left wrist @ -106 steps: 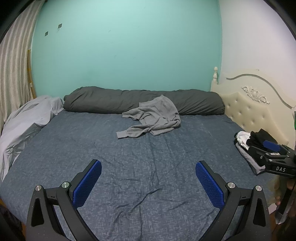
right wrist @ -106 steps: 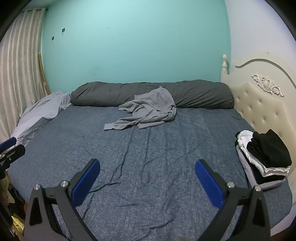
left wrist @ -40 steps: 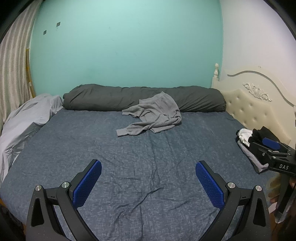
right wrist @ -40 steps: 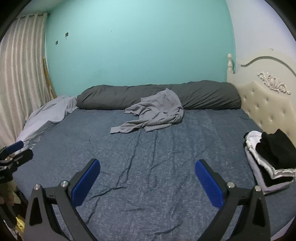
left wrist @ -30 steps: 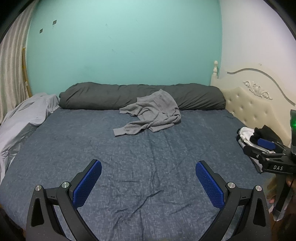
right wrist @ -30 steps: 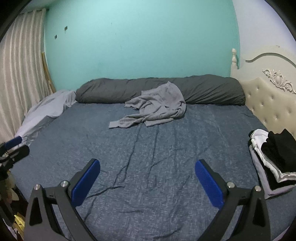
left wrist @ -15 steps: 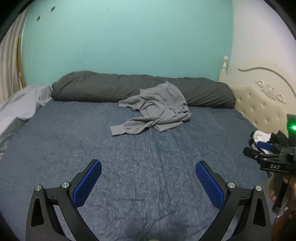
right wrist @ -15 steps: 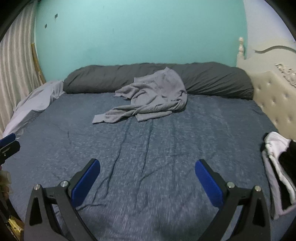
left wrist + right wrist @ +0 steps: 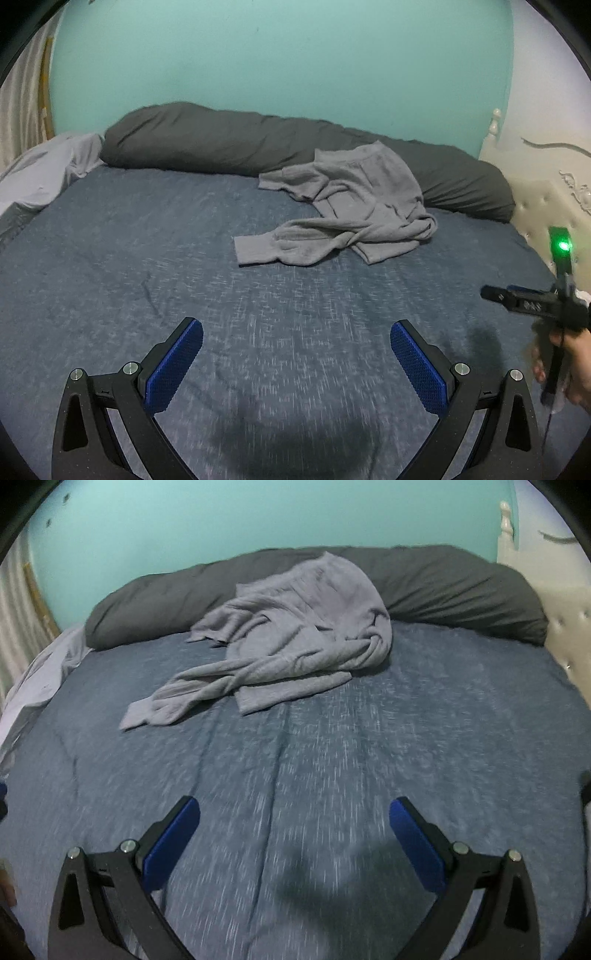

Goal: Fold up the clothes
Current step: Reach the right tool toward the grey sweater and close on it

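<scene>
Crumpled grey garment (image 9: 347, 206) heaped at bed's (image 9: 110, 258) far edge against dark bolster (image 9: 207, 144), left gripper (image 9: 295, 354) and right gripper (image 9: 293, 830) held spread apart, empty.

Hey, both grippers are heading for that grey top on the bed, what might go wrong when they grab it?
The grey top lies crumpled with a sleeve twisted across it, so the open right gripper may pinch several layers at once. Its back edge rests on the dark bolster, which could drag along. The left gripper, also open, might catch the blue bedsheet underneath.
</scene>
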{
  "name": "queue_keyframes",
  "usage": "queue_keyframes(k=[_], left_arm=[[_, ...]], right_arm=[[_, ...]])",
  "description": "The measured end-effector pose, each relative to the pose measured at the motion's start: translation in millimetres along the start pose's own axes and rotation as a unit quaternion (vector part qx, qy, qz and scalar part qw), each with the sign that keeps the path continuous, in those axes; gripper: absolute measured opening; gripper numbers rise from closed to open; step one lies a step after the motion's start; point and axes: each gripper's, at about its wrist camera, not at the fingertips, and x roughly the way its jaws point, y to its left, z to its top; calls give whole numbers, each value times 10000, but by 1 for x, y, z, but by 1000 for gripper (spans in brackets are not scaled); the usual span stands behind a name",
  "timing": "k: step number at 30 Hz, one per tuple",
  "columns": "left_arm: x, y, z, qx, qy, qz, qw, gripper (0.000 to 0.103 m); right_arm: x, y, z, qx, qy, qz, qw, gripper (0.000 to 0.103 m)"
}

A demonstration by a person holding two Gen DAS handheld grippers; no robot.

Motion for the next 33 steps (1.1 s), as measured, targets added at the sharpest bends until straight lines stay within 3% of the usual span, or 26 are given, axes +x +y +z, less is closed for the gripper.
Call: queue_keyframes(k=[9,16,21,24,27,29,31,33], left_arm=[[75,9,-18,-53,297,-122,9995,103],[94,32,-33,-261,362,-177,9988,103],[97,41,-37,-387,272,-261,9985,103],[96,38,-36,-328,218,-349,9986,103],[97,35,-38,-253,181,-386,9988,103],[98,33,-40,-216,206,-402,9987,103],[98,33,-43,-195,242,-397,9987,103],[95,33,-46,-221,286,-369,9987,103]], right_arm=[[100,-5,59,173,30,-32,9998,103],[159,-6,111,362,-38,-202,9991,103],[205,-2,132,464,253,-369,9979,100],[227,-3,138,670,390,-319,9965,87],[232,3,140,598,275,-206,9976,60],[228,9,141,488,116,-177,9986,34],[217,15,139,280,-90,-167,9994,18],[203,17,134,107,-204,-150,9996,15]])
